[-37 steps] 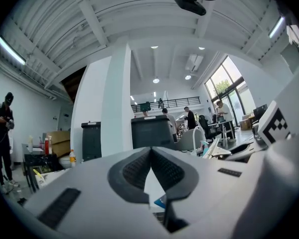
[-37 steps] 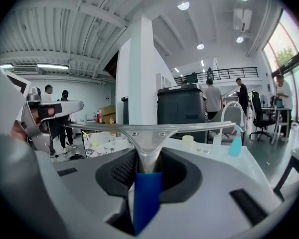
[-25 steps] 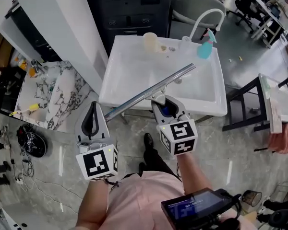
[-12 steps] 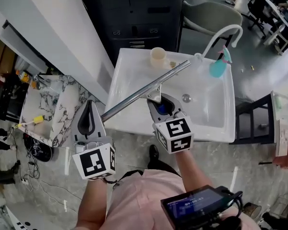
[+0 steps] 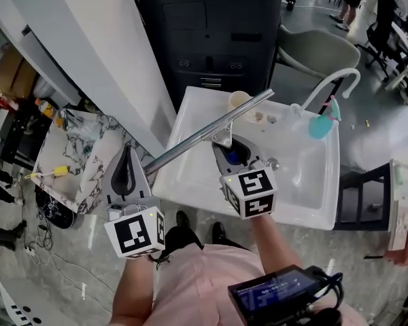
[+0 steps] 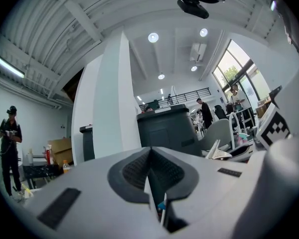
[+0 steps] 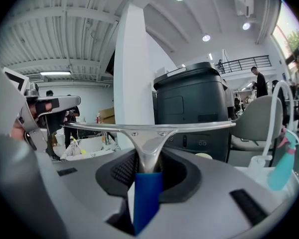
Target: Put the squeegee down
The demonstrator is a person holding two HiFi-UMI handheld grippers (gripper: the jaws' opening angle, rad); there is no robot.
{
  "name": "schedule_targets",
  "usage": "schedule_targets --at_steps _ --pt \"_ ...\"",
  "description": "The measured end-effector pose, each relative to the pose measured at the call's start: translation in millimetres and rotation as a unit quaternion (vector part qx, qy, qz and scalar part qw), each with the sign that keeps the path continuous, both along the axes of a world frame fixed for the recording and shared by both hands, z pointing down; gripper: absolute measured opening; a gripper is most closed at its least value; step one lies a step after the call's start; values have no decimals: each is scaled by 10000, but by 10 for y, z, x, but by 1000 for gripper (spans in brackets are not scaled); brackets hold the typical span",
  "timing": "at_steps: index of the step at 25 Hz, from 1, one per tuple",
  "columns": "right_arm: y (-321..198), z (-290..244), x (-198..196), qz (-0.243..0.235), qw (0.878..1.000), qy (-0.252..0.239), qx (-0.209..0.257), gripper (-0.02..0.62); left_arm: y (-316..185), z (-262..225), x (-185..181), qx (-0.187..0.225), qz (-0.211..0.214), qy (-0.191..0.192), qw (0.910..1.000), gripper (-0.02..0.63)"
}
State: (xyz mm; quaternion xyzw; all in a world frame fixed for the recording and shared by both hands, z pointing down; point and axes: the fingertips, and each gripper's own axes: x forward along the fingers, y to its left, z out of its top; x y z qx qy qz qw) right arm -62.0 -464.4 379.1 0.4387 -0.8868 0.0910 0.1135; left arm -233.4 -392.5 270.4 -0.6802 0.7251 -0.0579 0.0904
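Note:
My right gripper is shut on the blue handle of the squeegee. Its long metal blade stretches from the sink's back edge down to the left, held above the white sink. In the right gripper view the blade runs level across the frame, with the blue handle pinched between the pads. My left gripper hangs to the left of the sink, over the floor, shut with nothing between its jaws.
On the sink's far rim stand a beige cup, a white curved faucet and a teal spray bottle. A white pillar rises at the left, a dark cabinet stands behind the sink, and a marble-topped table is at the left.
Both grippers have moved forward toward the sink and cabinet. The squeegee has travelled with the right gripper, and its blade tip now reaches the sink's back rim by the cup.

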Motion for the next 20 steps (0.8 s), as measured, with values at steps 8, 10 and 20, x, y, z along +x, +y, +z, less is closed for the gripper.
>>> schedule_targets --at_steps 8,10,20 --pt "-94 382 -182 -10 9991 170 -381 104 -194 255 -167 -252 71 111 9996 9" --pt "-111 503 -225 -20 9985 222 -507 104 -251 337 -221 -340 58 163 9993 9" --pt "-109 1062 -359 -60 9935 399 -1065 106 -414 745 -383 -780 65 270 9966 9"
